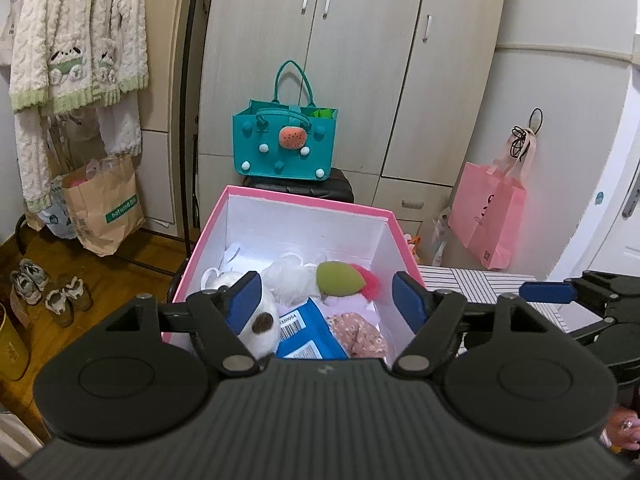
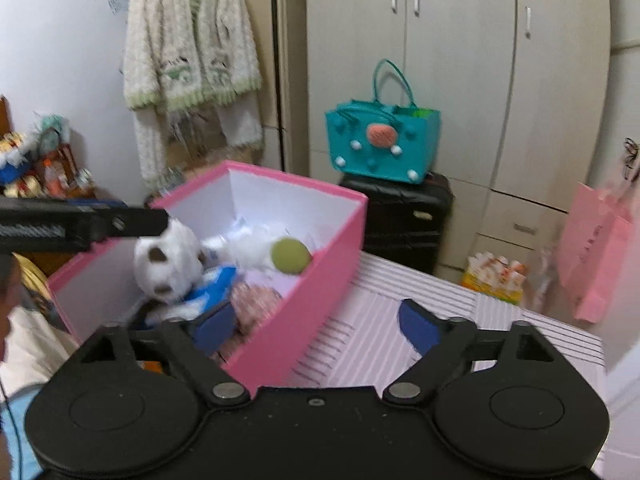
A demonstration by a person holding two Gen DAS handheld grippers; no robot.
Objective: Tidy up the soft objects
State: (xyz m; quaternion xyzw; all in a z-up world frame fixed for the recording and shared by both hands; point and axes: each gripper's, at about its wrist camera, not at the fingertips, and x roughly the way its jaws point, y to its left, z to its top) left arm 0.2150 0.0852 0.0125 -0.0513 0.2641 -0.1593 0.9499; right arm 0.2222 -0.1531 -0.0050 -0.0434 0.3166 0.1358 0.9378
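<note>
A pink box (image 1: 308,199) with a white inside sits on a striped table (image 1: 480,284). It holds a white plush with brown spots (image 1: 262,330), a green and pink plush (image 1: 340,278), white fluffy items (image 1: 288,274), a blue packet (image 1: 306,334) and a floral cloth (image 1: 360,334). My left gripper (image 1: 326,300) is open above the box; the spotted plush lies against its left finger. My right gripper (image 2: 316,322) is open, straddling the box's near wall (image 2: 300,312). The spotted plush (image 2: 168,264) stands in the box below the left gripper's finger (image 2: 120,222).
A teal felt bag (image 1: 286,140) stands on a black suitcase (image 2: 404,216) before a wardrobe (image 1: 360,40). A pink bag (image 1: 488,216) hangs at the right. A knit cardigan (image 1: 76,40) hangs on a rack, with a paper bag (image 1: 104,208) and shoes (image 1: 48,292) below.
</note>
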